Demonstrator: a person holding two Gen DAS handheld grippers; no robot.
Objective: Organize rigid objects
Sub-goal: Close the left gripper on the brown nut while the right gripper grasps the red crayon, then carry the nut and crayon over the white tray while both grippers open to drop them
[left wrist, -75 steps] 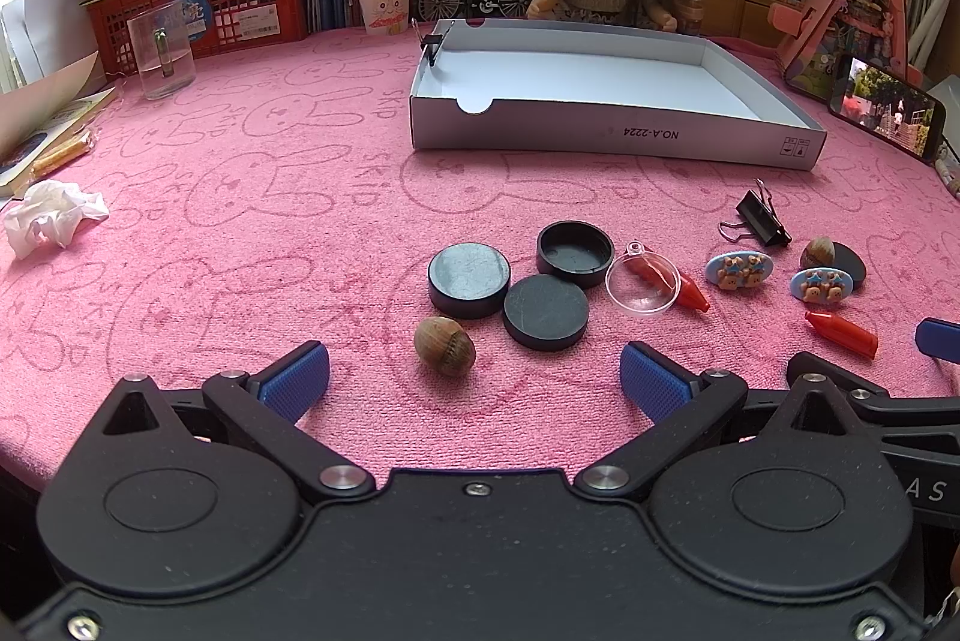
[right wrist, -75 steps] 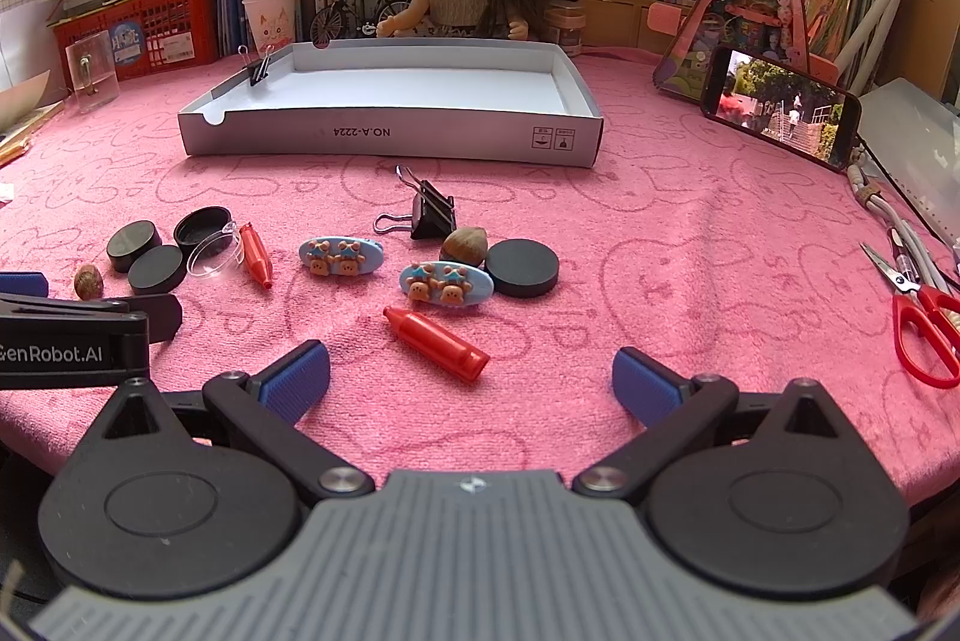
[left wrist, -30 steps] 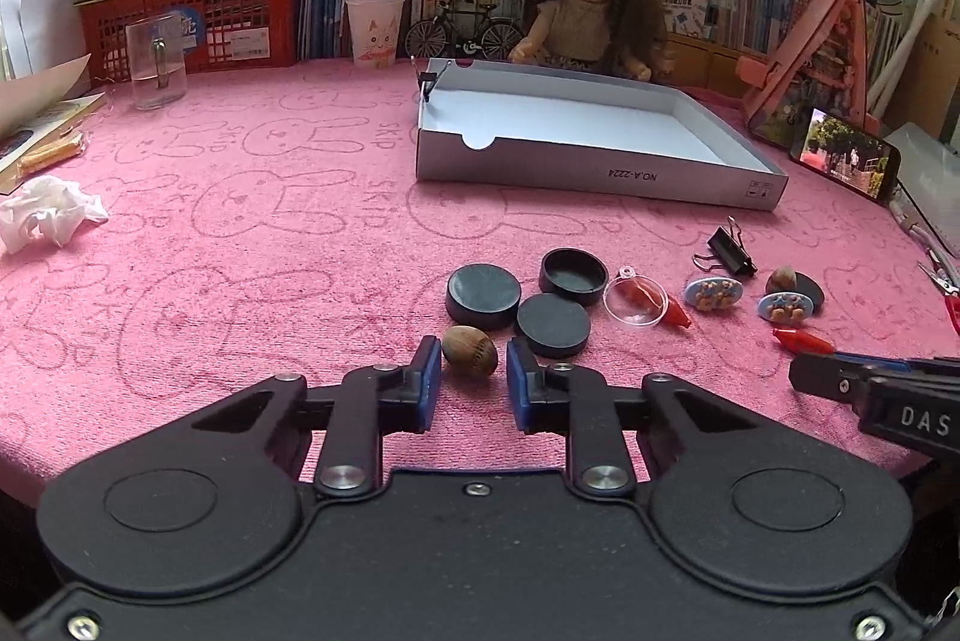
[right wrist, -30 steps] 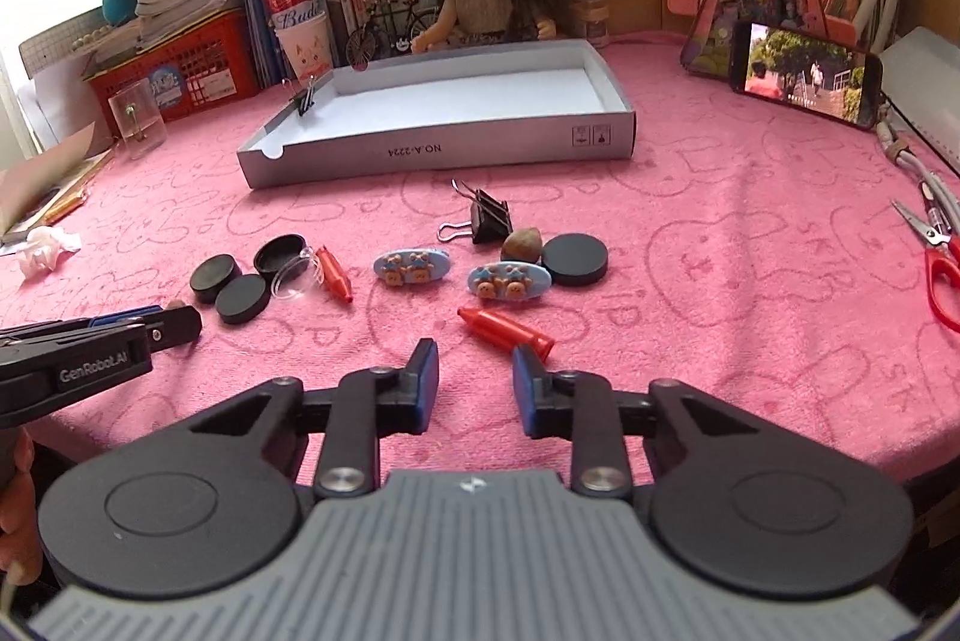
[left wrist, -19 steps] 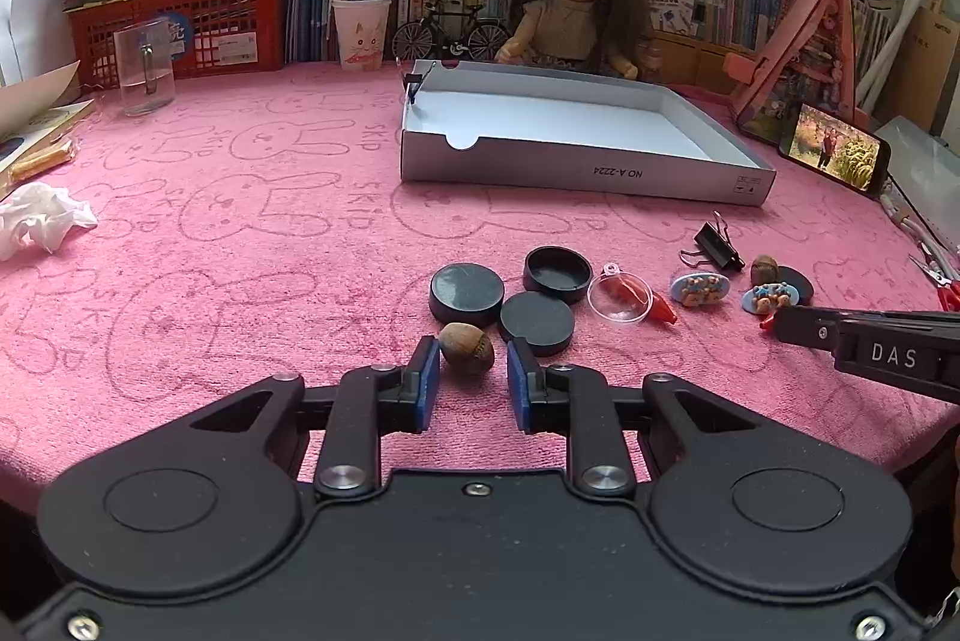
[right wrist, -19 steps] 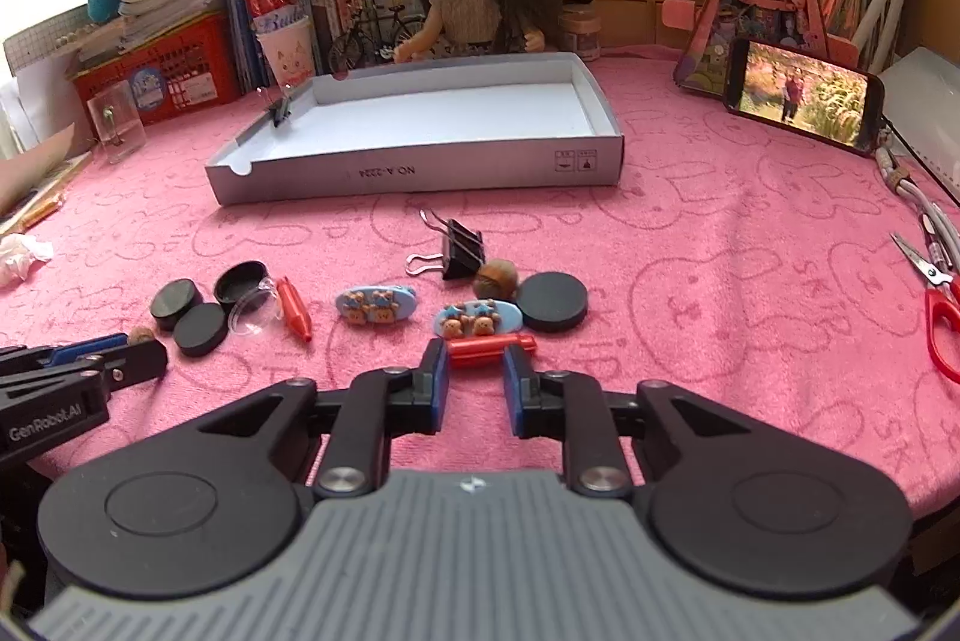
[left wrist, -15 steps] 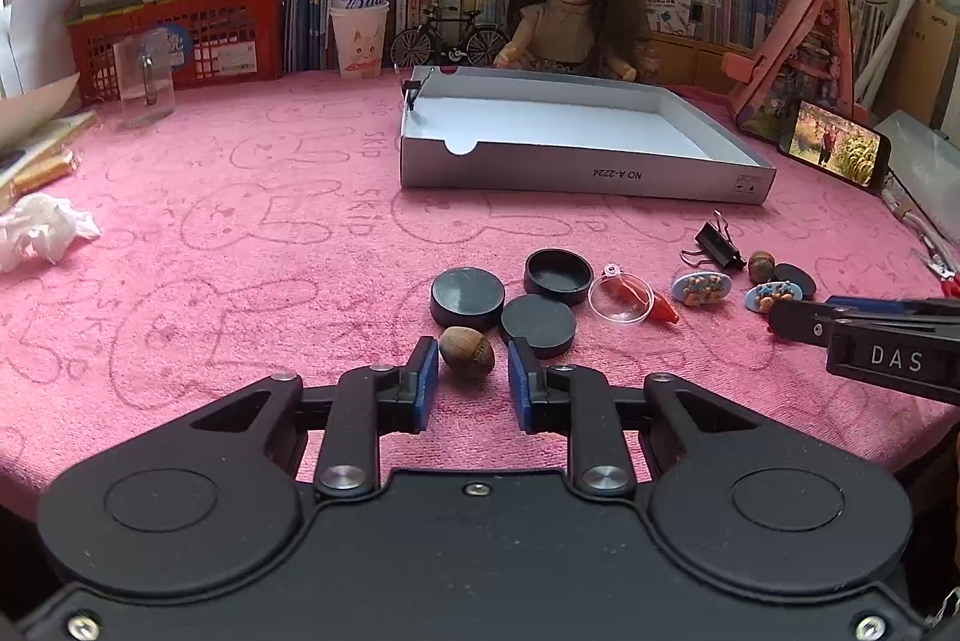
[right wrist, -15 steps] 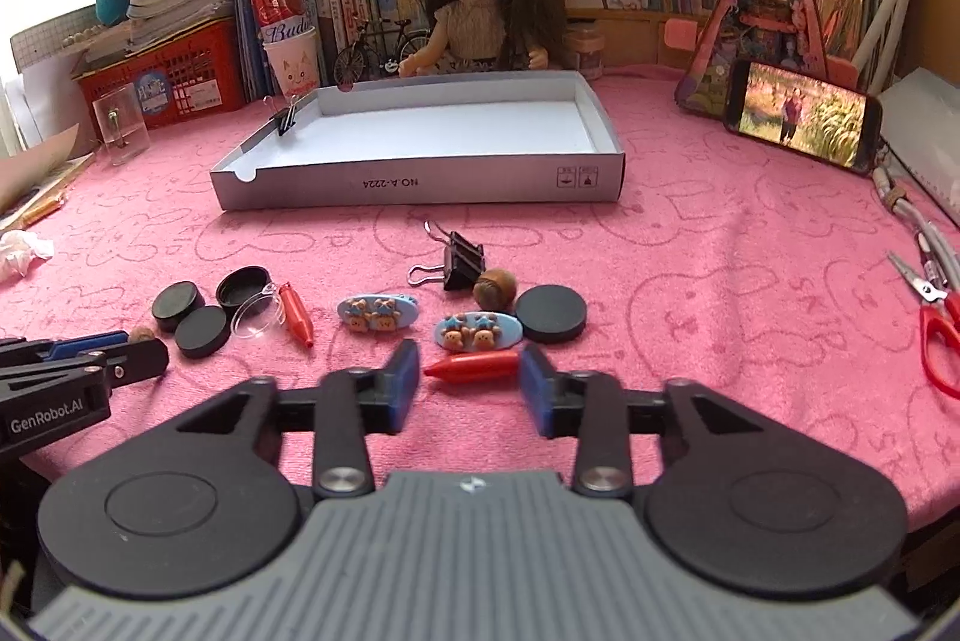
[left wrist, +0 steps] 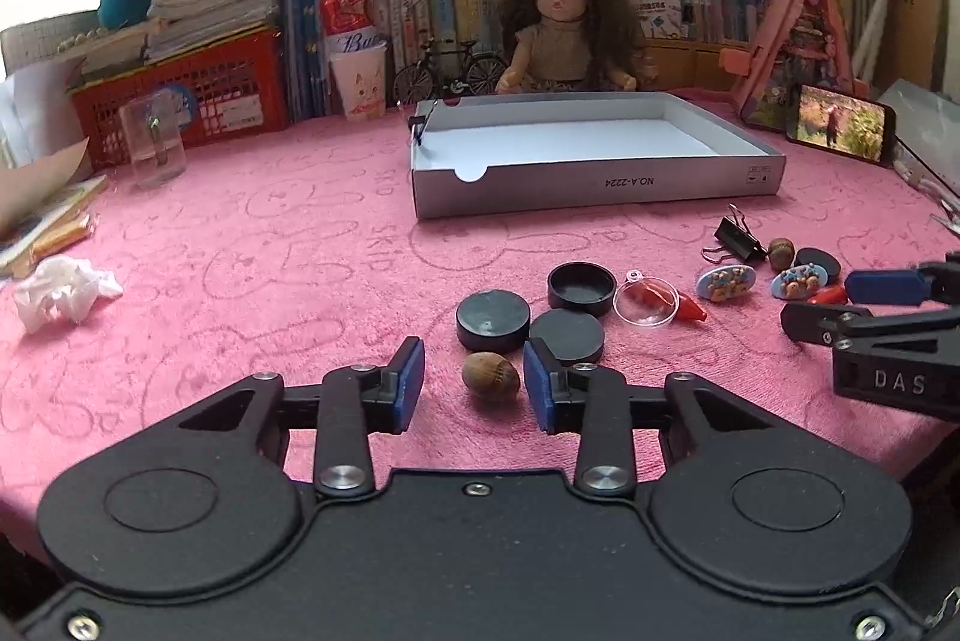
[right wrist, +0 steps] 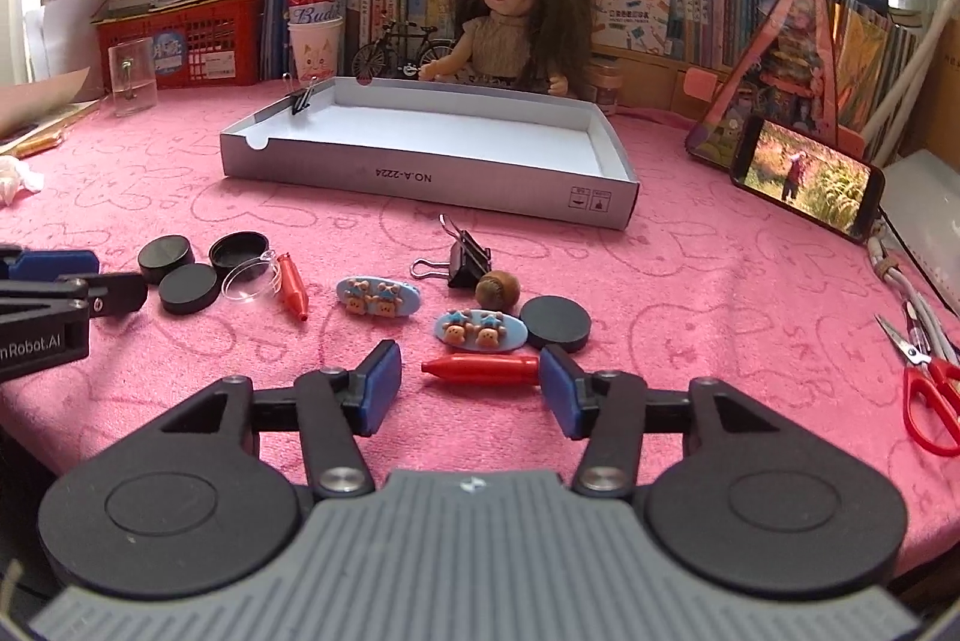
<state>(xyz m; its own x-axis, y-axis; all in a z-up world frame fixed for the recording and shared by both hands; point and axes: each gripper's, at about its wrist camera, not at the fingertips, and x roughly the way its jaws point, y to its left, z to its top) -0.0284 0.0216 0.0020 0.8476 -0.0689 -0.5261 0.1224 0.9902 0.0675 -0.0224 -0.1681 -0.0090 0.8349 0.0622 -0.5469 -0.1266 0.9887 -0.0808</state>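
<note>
A brown nut (left wrist: 490, 377) lies on the pink cloth between the blue pads of my left gripper (left wrist: 474, 384). Its jaws are opening, and the left pad stands clear of the nut. Just beyond sit three black round lids (left wrist: 493, 319) and a clear dome (left wrist: 646, 302). In the right wrist view a red crayon (right wrist: 480, 370) lies crosswise between the pads of my right gripper (right wrist: 469, 389), whose jaws are also opening; nothing is gripped. Two bear hair clips (right wrist: 480, 331), a binder clip (right wrist: 465, 264), a second nut (right wrist: 497, 289) and a black disc (right wrist: 555, 322) lie past it. The white box (right wrist: 420, 173) stands empty behind.
A doll (left wrist: 564, 35), a toy bicycle (left wrist: 450, 71), books and a red basket (left wrist: 180, 92) line the back. A phone (right wrist: 807, 176) leans at the right, with red scissors (right wrist: 930, 389) near the edge. Crumpled tissue (left wrist: 60, 290) and a clear cup (left wrist: 153, 143) sit at the left.
Both grippers went from wide to nearly shut, and have now spread apart again. The nut stays on the cloth; the red crayon has turned crosswise in front of the right pads.
</note>
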